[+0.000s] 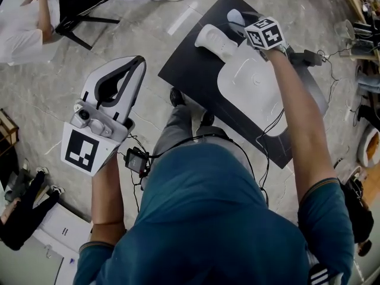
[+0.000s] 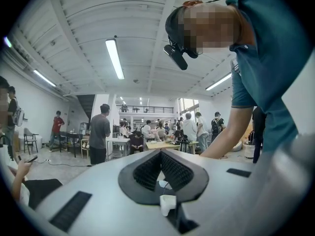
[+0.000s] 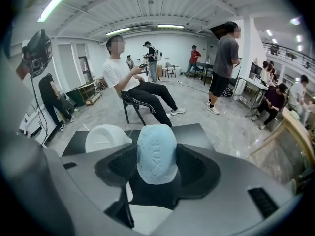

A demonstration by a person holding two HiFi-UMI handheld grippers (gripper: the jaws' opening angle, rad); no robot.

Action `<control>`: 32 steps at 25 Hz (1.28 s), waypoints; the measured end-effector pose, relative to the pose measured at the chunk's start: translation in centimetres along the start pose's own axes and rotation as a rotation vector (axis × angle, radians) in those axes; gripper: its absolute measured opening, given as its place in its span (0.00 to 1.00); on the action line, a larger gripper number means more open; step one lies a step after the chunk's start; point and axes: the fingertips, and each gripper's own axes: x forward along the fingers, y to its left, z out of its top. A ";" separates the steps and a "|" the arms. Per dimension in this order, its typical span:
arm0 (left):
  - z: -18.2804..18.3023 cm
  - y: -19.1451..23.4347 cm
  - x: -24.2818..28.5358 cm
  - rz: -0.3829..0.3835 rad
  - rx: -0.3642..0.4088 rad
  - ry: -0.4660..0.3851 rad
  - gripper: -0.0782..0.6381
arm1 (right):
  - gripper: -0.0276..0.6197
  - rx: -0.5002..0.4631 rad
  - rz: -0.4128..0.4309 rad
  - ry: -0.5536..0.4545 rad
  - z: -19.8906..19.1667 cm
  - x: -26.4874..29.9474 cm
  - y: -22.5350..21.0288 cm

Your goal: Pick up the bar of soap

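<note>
A pale blue bar of soap stamped LUX lies on a black mat. It sits between the jaws of my right gripper, which are open, with a narrow gap to the dark pads on each side. In the head view the soap peeks out just beyond the right gripper's marker cube, which hides the jaws. My left gripper is held off to the left over the bare floor. Its fingertips meet with nothing between them.
A white moulded object with a rounded end lies on the mat beside the soap. Cables trail across the floor. A seated person is at the far left, and clutter lines the right edge.
</note>
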 end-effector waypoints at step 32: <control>-1.0 0.7 0.6 0.004 -0.024 0.012 0.11 | 0.45 0.012 0.030 0.129 -4.1 2.7 -0.4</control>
